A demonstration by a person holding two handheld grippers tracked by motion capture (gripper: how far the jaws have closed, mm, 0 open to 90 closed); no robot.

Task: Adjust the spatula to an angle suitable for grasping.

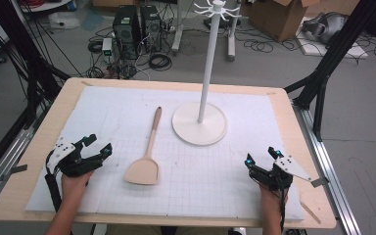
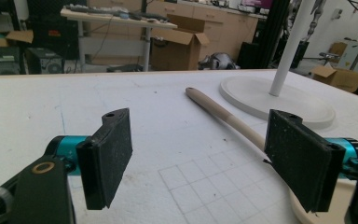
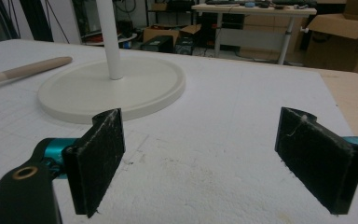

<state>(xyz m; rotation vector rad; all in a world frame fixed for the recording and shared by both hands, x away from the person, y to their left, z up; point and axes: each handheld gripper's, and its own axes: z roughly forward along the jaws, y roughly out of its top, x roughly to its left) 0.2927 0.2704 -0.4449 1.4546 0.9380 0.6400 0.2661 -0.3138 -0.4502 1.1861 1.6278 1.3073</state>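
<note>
While scanning the high view, find the spatula (image 1: 147,154) lying flat on the mat (image 1: 225,186), left of centre, blade toward the person and handle running away toward the far edge. Note the left gripper (image 1: 100,143) just to the blade's left, near but apart from it, held low over the mat in the left hand (image 1: 73,183). Read its jaws as wide apart, with nothing between the pads and nothing touched. Seen along those jaws in the left gripper view, place the spatula (image 2: 223,116) ahead and to the right: handle slanting off toward the stand (image 2: 279,100), blade passing behind the right-hand jaw, outside the gap. Mark the left gripper (image 2: 205,158) there as open over bare mat. Turning to the other side of the high view, spot the right gripper (image 1: 260,155) well away from the spatula, near the mat's right front corner, likewise spread wide and holding nothing. Between its jaws in the right gripper view, see bare mat, the right gripper (image 3: 200,158) aimed past the stand (image 3: 116,88), with the handle tip of the spatula (image 3: 28,70) far off at the upper left. Set the stand (image 1: 199,125) just right of the handle, base close beside it but not touching.
</note>
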